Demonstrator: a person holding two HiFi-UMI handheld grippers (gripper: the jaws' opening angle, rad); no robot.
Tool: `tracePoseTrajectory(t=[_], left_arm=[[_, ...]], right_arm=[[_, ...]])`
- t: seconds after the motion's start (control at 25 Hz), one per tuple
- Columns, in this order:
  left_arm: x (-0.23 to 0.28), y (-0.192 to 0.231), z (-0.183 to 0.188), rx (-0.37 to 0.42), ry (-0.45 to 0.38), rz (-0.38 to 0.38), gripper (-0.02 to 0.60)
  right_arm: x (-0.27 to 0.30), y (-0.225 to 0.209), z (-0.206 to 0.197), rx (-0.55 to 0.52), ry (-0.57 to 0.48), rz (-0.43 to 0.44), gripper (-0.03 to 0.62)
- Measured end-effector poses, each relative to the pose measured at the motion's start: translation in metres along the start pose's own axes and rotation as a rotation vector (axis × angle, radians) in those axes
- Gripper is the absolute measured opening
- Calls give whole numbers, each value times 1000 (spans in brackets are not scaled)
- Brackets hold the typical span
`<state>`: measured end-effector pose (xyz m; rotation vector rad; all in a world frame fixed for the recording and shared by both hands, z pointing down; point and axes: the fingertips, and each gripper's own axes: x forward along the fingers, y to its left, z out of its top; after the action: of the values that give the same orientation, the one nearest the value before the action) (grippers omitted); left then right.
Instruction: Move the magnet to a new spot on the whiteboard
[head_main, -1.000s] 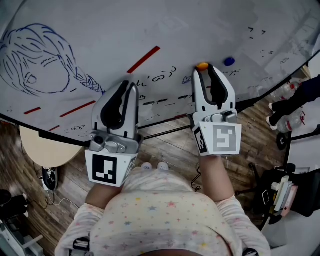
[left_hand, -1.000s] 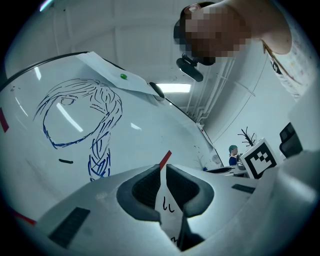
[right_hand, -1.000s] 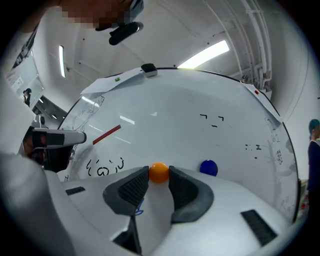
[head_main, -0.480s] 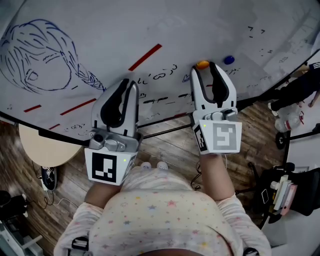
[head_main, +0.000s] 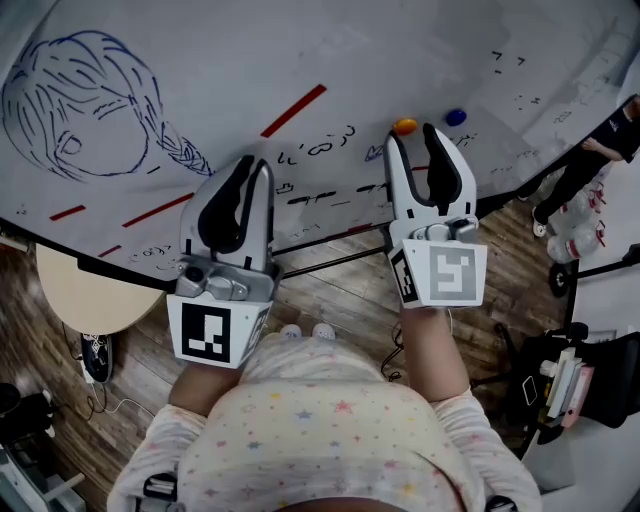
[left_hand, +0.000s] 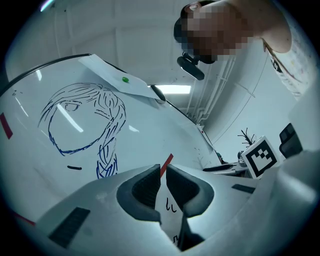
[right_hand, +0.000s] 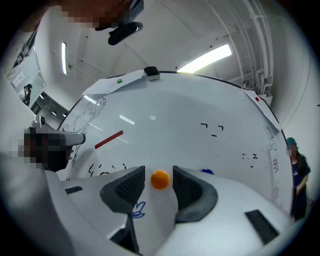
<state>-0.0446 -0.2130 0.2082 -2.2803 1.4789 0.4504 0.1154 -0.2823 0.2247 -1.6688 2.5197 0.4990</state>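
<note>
An orange round magnet (head_main: 404, 126) (right_hand: 160, 180) sticks to the whiteboard (head_main: 250, 60) near its lower edge. My right gripper (head_main: 412, 136) (right_hand: 159, 170) is open, its two tips either side of the magnet with a small gap on each side. A blue magnet (head_main: 456, 117) (right_hand: 207, 171) sits just to the right. My left gripper (head_main: 255, 165) (left_hand: 162, 168) is shut and holds nothing; it points at the board below a red line (head_main: 293, 110) (left_hand: 166, 164).
A blue sketch of a head with a braid (head_main: 75, 110) fills the board's left. Black scribbles (head_main: 315, 152) lie between the grippers. A beige round table (head_main: 90, 290) stands under the board. A person (head_main: 600, 150) stands at the right, above a cluttered stand (head_main: 570, 385).
My right gripper has edged slightly forward, so the orange magnet now lies between its tips. The person at the right has shifted upward. My left gripper has hardly moved.
</note>
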Motion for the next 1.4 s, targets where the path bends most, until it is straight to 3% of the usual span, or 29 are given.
tracePoseTrajectory(t=[0.28, 1.08, 1.4], left_arm=[[-4, 3, 3, -6, -3, 5, 43], [-15, 5, 11, -23, -10, -11, 43], [-18, 3, 8, -31, 3, -29, 43]], right_arm=[[-9, -3, 7, -6, -14, -25, 164], [-41, -1, 26, -23, -36, -71, 23], [-55, -2, 29, -21, -37, -99, 0]])
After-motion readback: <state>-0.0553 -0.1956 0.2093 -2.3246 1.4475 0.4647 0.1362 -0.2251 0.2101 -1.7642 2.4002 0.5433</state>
